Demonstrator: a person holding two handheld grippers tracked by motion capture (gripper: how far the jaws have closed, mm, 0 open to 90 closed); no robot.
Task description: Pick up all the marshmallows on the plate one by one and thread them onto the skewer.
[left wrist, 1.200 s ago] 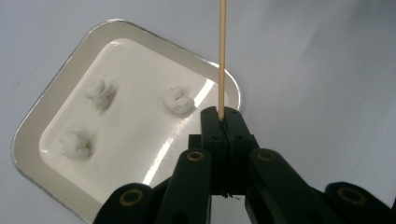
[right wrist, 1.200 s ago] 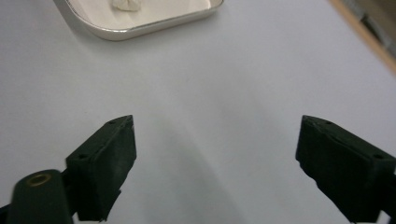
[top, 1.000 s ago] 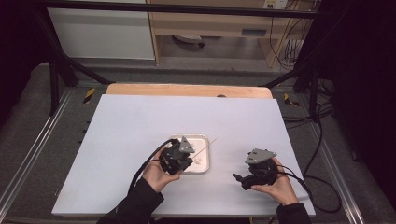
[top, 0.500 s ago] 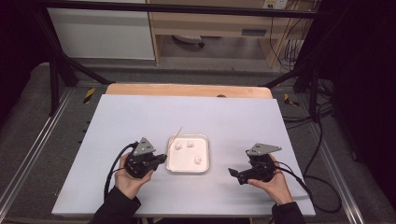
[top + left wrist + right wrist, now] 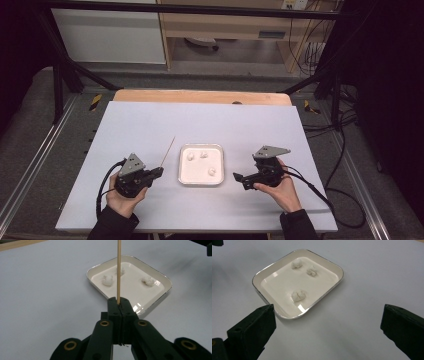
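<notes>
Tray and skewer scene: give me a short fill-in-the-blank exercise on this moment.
1. The white tray holds ____ small white lumps.
2. The left gripper is shut on a thin wooden ____.
3. The right gripper has its jaws ____.
4. The tray lies ____ the two grippers.

Missing words: three; skewer; open; between
</notes>
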